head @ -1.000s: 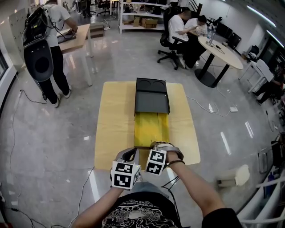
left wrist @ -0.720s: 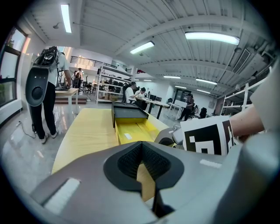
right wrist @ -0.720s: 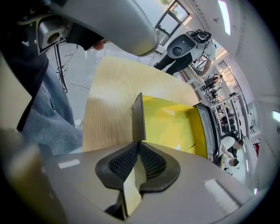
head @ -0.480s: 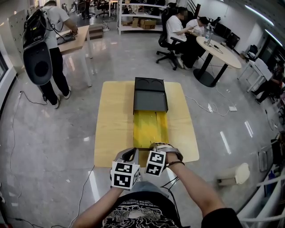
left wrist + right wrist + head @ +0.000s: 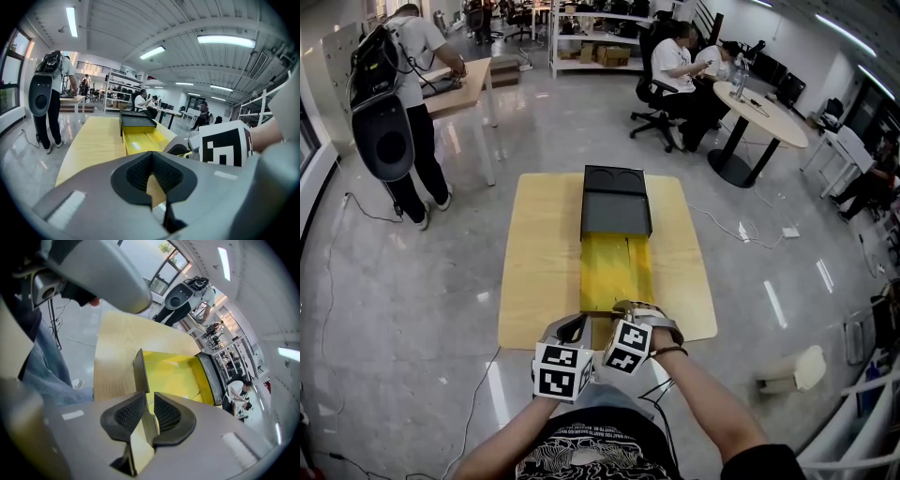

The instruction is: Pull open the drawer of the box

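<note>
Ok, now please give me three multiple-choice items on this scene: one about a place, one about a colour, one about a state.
1. Where does the black box stand on the table?
A) at the far end, about midway across
B) at the near left corner
C) hanging over the right edge

2. What colour is the inside of the drawer?
A) red
B) yellow
C) white

3. What state is the drawer in?
A) fully shut
B) lying on the floor
C) pulled out toward the person

Answers:
1 A: the head view shows it centred at the far edge.
2 B: its floor is bright yellow.
3 C: it reaches from the box almost to the near table edge.
</note>
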Tool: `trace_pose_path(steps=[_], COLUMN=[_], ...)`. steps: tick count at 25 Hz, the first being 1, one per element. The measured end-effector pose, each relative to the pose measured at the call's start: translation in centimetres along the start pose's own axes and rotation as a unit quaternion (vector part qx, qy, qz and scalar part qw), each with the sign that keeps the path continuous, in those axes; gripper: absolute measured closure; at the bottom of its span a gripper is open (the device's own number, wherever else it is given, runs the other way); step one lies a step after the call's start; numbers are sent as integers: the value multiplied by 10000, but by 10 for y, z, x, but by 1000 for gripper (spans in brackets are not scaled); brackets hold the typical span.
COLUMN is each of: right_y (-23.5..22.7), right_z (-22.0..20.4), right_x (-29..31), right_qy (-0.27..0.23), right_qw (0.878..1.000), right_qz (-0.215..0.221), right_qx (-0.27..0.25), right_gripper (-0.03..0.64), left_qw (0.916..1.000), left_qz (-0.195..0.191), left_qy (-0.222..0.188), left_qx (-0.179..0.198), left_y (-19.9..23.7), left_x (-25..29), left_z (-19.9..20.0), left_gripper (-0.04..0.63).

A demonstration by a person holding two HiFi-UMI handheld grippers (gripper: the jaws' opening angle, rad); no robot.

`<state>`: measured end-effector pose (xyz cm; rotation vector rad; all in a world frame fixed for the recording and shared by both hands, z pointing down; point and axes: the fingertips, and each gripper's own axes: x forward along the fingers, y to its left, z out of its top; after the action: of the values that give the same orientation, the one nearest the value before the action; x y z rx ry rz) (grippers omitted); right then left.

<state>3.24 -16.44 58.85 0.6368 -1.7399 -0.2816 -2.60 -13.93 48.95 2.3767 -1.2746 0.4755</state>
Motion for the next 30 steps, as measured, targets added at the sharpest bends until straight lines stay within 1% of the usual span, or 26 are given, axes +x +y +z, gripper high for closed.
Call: trace_pose_path(steps=[3,6,11,14,18,21,23,26,30], right_y=[6,9,12,35,71,78,71,71,82], right_z=[9,16,28,30,37,46,50,61,72], right_x=[-28,-35,-63,-93,-122,-133,-149,-181,-202], right_qy=[-239,-443,-711,-889,-1132,-1287,-1416,-1645,-1927], right_qw=[9988,9960,9899,9849,9776,9733,9680,9566,9412], right_qz=[0,-4,-68,-116,-223,-314,-355,-382,-441], right_qx=[426,771,1229,1481,1760,1872,2041,2376,2741], right_gripper=[554,558,568,572,577,580,584,588,594], left_qw=[10000,9999,9997,9993,9990,9989,9989,9988,9986], left_qz=[32,64,156,232,271,288,305,348,392], left_qy=[-37,-44,-125,-186,-282,-303,-288,-277,-315], left_qx=[-39,-82,-136,-212,-199,-194,-196,-185,-179], left_y=[-11,-12,-14,-28,-42,-42,-47,-53,-53], left_x=[-20,-22,-43,-71,-105,-114,-119,-139,-156], left_z=[2,-3,2,-7,-31,-39,-32,-25,-30], left_gripper=[578,578,578,578,578,578,578,578,578])
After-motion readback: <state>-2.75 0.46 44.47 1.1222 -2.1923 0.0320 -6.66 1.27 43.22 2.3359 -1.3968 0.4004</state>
